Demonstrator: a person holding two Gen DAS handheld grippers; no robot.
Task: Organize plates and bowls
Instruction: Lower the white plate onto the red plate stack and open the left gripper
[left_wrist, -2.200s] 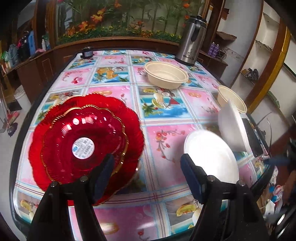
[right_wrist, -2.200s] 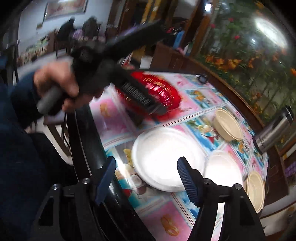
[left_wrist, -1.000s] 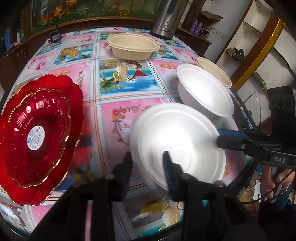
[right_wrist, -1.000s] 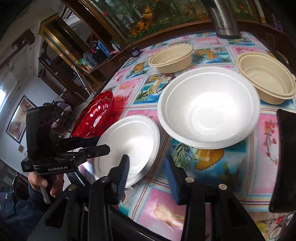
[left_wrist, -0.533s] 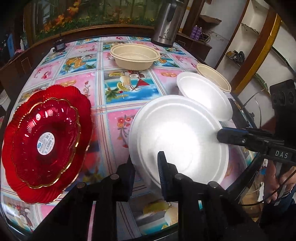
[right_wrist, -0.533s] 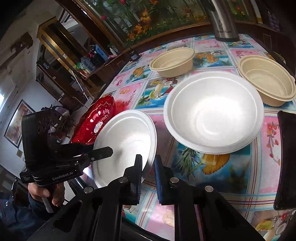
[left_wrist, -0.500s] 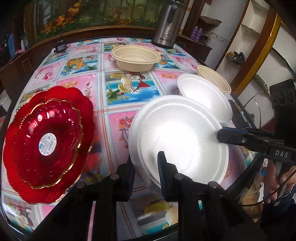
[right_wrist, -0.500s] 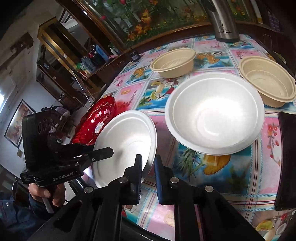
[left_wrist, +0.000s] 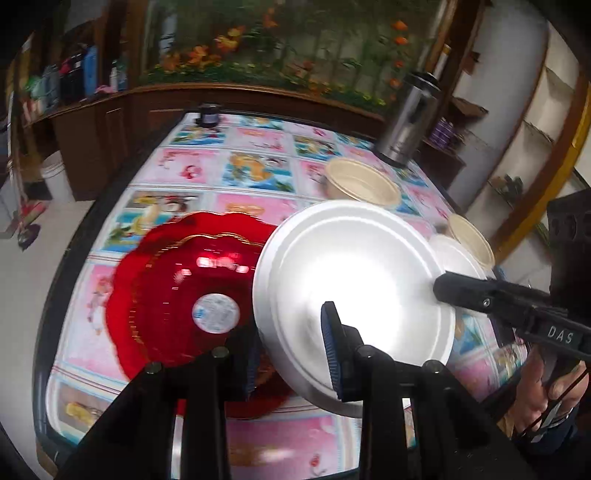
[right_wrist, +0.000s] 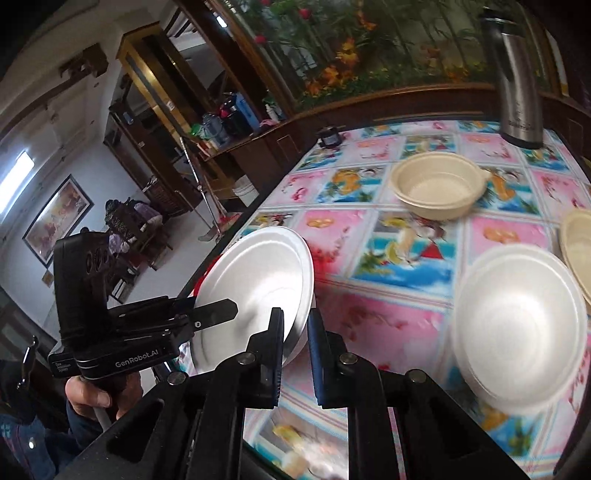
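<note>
Both grippers pinch the white plate (left_wrist: 354, 280): left gripper (left_wrist: 291, 354), jaws easing apart, holds its near rim; right gripper (right_wrist: 295, 332) clamps the opposite rim; plate tilts above the table's (left_wrist: 258, 443) near edge, overlapping the red plates (left_wrist: 184, 288) just left; beyond, bowls (right_wrist: 436, 184).

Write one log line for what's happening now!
left tongs: opening, white plate between | right tongs: shut on plate rim | plate: lifted, tilted, above red plates

Room bkgd: dark wood cabinets (right_wrist: 177, 147) at 10 o'clock, framed picture (right_wrist: 57, 218) on white wall (right_wrist: 33, 173) at 9, floral mural (left_wrist: 280, 48) at 12, pale floor (left_wrist: 22, 280), shelving (left_wrist: 535, 122) at 2.
</note>
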